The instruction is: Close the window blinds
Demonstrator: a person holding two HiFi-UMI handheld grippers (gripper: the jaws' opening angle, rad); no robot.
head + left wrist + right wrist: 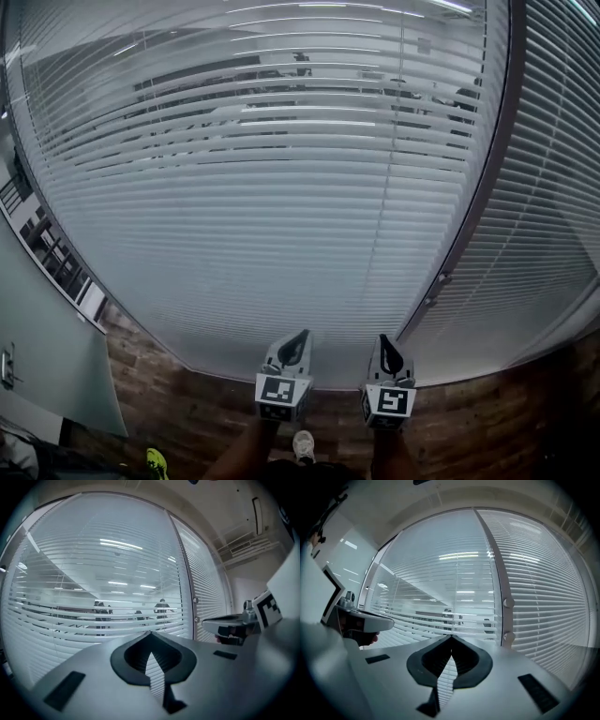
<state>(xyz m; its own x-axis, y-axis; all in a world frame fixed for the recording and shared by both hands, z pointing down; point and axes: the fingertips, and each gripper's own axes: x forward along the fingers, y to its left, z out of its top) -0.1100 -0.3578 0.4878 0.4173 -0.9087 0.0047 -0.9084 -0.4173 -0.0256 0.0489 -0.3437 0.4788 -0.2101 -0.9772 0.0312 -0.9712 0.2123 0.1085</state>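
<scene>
**Grey jaws closed on nothing, slatted blinds straight ahead**

Wood-patterned floor (187, 403) runs under you, and 1 pale shoe (303, 444) shows between your forearms at the bottom of the head view. Just ahead of your hands sit the 2 marker cubes, with the left gripper (299, 337) and right gripper (388, 345) side by side, near each other but not touching, both pointing level at the window.

In your left gripper view, the left gripper (150, 634) has its jaw tips meeting at the front. Only a narrow slit lies behind them, showing slats, and nothing is held. The right gripper (451, 638) looks the same in its own view: tips together, nothing between them. Each view also catches the other tool off to the side.

Beyond the tips hangs the wide blind (262, 187), covering the pane down to the floor line. Neither gripper touches it. A thin vertical line (392, 169) hangs in front of its right part; you cannot tell whether it is a cord or a wand.

To the right, a dark frame post (480, 202) carrying 2 small round fittings (441, 278) separates it from a second blind (553, 234).

The wide blind's upper slats stand apart enough to show a lit room behind, with ceiling light strips and several standing figures (101, 616). Its lower slats read as a nearly solid white.
</scene>
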